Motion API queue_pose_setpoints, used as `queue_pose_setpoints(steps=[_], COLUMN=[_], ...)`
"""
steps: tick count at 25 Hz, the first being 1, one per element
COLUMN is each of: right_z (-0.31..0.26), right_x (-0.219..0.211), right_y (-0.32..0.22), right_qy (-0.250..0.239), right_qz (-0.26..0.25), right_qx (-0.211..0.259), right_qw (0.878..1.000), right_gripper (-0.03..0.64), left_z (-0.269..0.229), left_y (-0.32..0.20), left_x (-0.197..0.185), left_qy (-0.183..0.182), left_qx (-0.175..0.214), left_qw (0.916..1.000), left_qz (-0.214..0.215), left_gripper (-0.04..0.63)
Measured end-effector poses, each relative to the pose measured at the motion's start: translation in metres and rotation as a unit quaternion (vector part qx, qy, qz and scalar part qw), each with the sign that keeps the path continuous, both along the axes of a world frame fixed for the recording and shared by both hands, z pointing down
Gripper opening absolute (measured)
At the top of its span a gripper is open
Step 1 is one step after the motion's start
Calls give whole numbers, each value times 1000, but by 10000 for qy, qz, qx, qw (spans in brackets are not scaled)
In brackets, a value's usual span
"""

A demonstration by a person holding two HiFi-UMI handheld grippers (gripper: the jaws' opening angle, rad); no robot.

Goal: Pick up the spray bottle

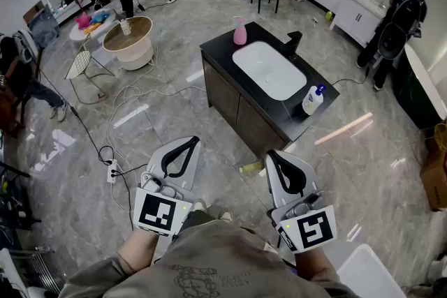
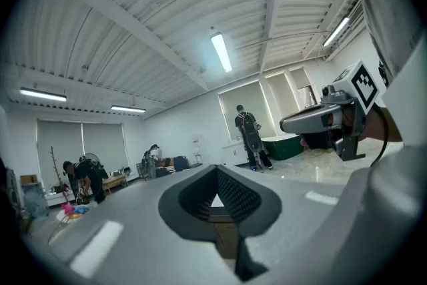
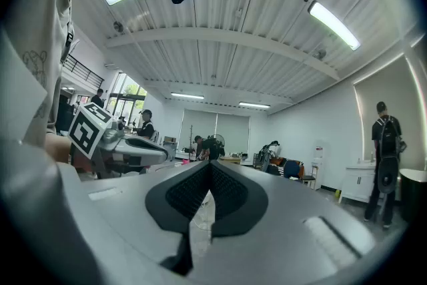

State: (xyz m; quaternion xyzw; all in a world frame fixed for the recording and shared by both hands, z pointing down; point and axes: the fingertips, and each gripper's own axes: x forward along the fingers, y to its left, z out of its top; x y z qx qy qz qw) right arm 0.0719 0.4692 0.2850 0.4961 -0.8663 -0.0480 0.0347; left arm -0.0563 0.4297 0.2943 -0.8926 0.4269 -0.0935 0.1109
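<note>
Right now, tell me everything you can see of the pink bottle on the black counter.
The pink bottle stands upright on the black counter, near its far corner, close by the far end of the white sink basin. It looks like plastic: a wider pink body that narrows to a paler top, whose head is too small to make out. It rests on the counter, and nothing else is seen to touch it.

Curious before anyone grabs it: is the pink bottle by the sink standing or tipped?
Standing: the pink bottle rests on its base on the black counter, narrow top up.
</note>
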Motion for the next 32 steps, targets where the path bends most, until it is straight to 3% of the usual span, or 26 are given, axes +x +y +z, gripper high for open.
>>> queue_pose_setpoints(steps=[4,21,25,26,28,32], right_z=[-1,3,3,2,1,4], right_x=[2,18,21,22,23,23], right_y=[-2,-20,-21,-22,-25,-38], right_qy=[-225,-231,-427,-530,-710,-778], right_qz=[-20,86,73,77,50,135], right_qx=[-25,-18,-41,-47,-52,-12], right_qw=[9997,9997,9991,9986,9974,9969], right_gripper=[28,29,29,45,203,276], left_z=[1,3,7,6,8,13], left_y=[0,-14,-16,-17,-19,-26], left_x=[0,-6,-15,-16,-18,-20], left_qy=[198,320,290,293,228,85], left_qx=[-115,-182,-232,-234,-219,-219], left_qw=[9997,9991,9986,9985,9986,9988], left_qz=[7,-190,-370,-394,-420,-421], left_gripper=[1,0,0,1,2,2])
